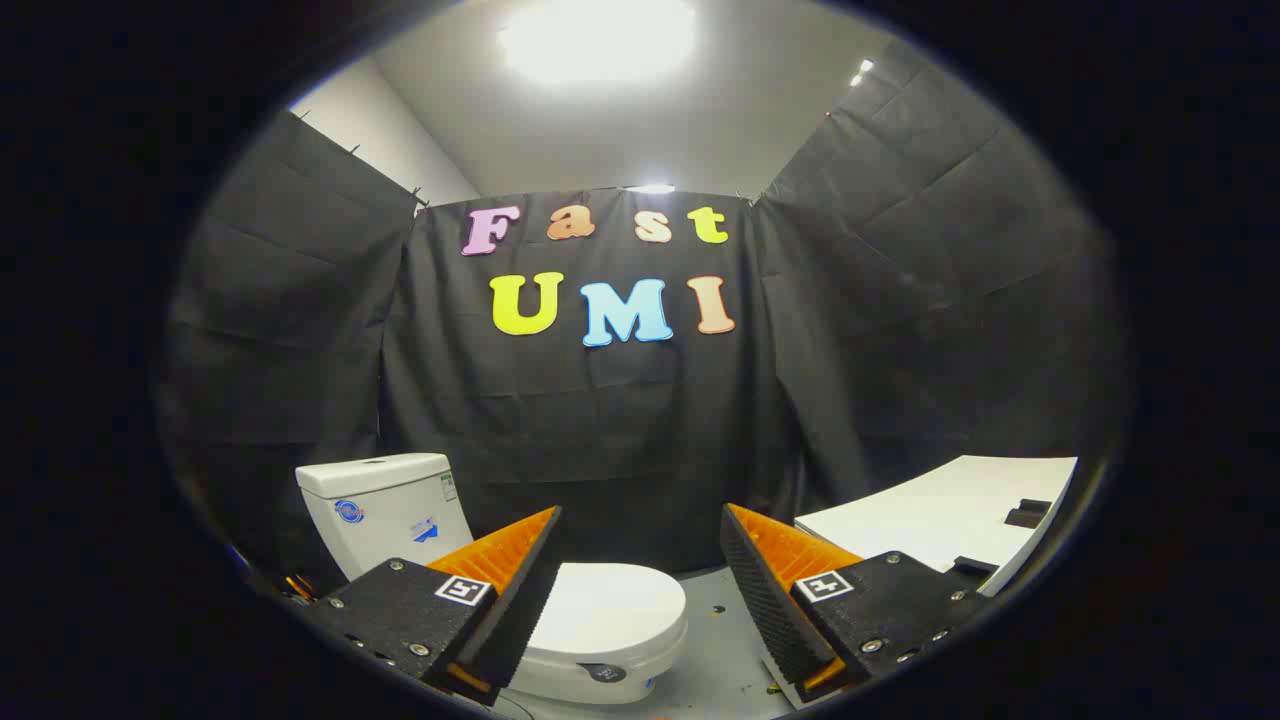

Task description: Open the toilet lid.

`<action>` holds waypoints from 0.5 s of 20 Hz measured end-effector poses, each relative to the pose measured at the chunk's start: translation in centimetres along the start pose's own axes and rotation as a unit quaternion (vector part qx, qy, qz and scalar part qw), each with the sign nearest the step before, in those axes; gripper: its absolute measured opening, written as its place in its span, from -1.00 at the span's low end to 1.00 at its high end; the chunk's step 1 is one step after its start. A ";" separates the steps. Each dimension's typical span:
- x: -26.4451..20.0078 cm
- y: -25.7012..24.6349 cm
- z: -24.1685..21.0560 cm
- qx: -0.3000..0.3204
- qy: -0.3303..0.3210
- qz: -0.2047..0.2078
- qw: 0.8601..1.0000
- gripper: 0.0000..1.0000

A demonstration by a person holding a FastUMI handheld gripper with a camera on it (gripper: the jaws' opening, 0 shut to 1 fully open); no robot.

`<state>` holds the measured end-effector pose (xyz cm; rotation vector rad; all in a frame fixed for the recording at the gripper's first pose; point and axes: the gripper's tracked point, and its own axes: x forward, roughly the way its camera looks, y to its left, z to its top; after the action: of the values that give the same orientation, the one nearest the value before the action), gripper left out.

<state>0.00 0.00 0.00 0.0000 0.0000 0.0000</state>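
A white toilet stands low ahead, left of the gap between my fingers. Its lid (610, 605) lies flat and closed over the bowl, with the white tank (385, 505) upright behind it. My gripper (640, 535) is open, its two fingers spread wide with nothing between them. The left finger (500, 580) overlaps part of the lid and tank from my view. The gripper hangs above and short of the toilet, not touching it.
A white table top (950, 520) sits to the right, beyond the right finger, with small dark items (1030, 512) on it. Black cloth walls close the booth on three sides. Grey floor (725, 640) shows between the toilet and the table.
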 end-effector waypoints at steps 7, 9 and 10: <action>0.0 0.5 -1.2 -0.001 0.010 0.003 1.000 0.89; -0.1 0.3 -1.3 -0.004 0.010 0.000 1.000 0.90; -0.1 0.3 -1.3 -0.005 0.009 -0.001 1.000 0.90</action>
<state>-0.10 0.33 -1.28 -0.0090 0.0189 -0.0014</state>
